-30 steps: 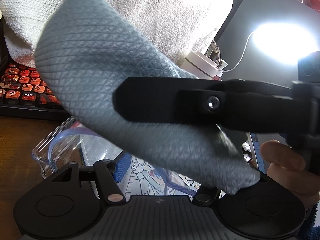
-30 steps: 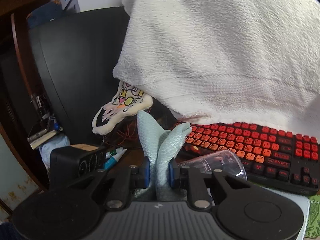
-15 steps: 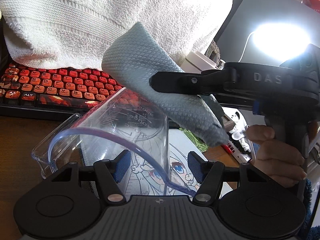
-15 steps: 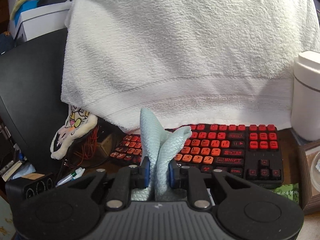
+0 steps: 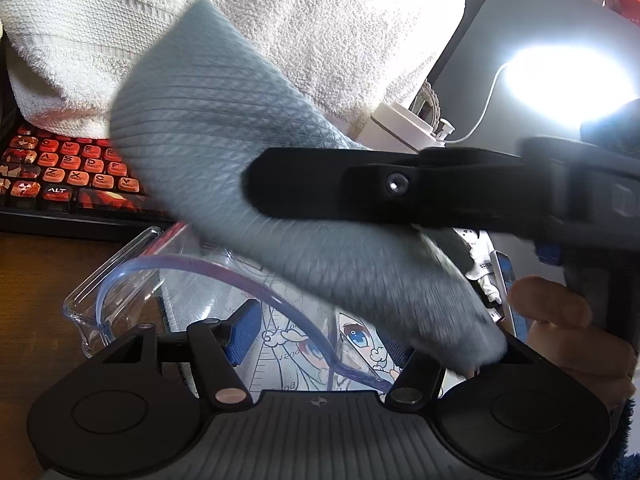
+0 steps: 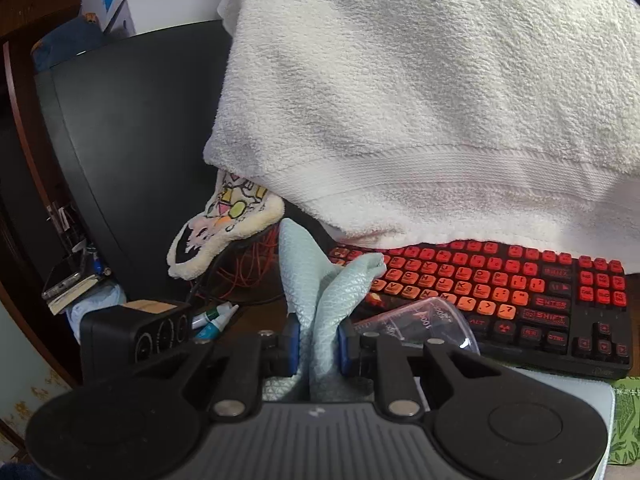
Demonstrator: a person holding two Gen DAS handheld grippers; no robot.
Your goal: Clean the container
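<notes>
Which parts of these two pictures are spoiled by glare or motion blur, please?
Left wrist view: the lamp blows out to white, and the blue-grey cloth and right hand-held gripper are smeared by motion. Right wrist view: evenly lit, the cloth and keyboard sharp.

A lamp (image 5: 568,80) blows out my left view's upper right. The cloth (image 5: 256,184) smears with motion blur. My right view is evenly lit, sharp, bent at edges.

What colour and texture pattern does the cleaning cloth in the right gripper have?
Pale grey-blue cloth with a fine embossed triangle weave, sharpest in the right wrist view.
</notes>
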